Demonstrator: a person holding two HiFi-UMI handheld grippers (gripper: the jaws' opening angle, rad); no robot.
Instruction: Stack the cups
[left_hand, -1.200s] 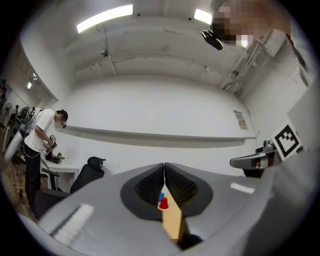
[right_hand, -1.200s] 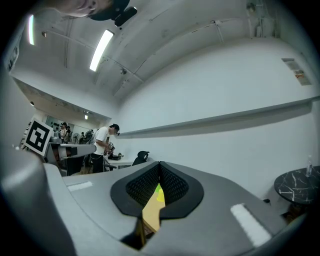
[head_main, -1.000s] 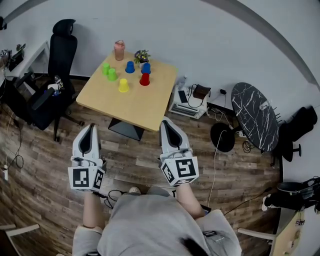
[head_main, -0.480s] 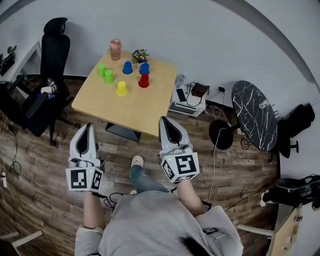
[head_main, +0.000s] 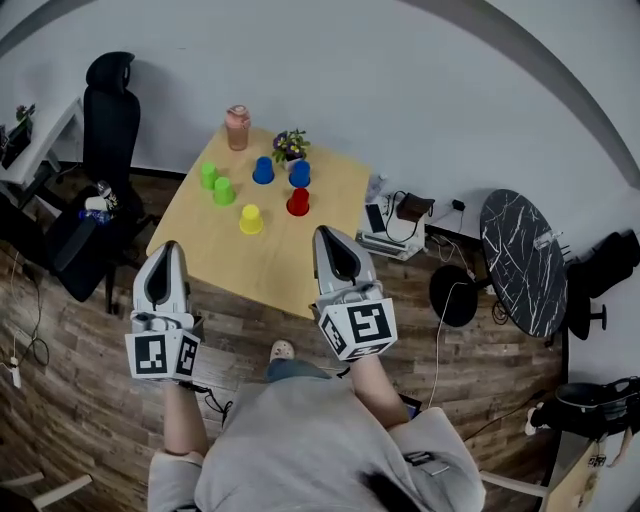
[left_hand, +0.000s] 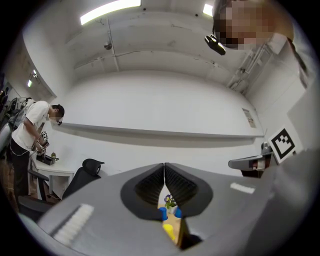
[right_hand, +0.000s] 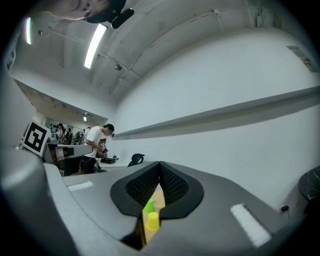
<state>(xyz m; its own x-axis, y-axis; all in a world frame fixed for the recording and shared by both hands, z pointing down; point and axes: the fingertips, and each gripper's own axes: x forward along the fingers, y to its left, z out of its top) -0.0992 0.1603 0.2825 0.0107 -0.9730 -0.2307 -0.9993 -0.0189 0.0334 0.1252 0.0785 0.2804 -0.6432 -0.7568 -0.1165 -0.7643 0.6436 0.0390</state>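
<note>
Since both my jaws are pressed flat together with nothing between them, no cup is in hand and no stack is started. The left gripper (head_main: 168, 250) sits at the near left corner of the table (head_main: 262, 268), the right gripper (head_main: 331, 236) at its near right edge, both pointing roughly level toward the far side. All six cups stand apart on the far half, ahead of both jaws. They look mouth-down, long axis upright. The yellow cup (head_main: 250, 219) is nearest to me, about midway between the two grippers; both gripper views show it low through the gap under the closed tips. The red cup (head_main: 298, 202) is just ahead and a bit left of the right gripper, so that hand is clearly closer to it. The two green cups (head_main: 223, 190) lie ahead and to the right of the left gripper, nearer that side. The two blue cups (head_main: 263, 171) are furthest back, beside the plant (head_main: 291, 146), with the bottle (head_main: 237, 127) at the far corner. My read: jaws must open before any pick, then come in from the side across a cup's upright wall, with red or yellow as the first reach.
</note>
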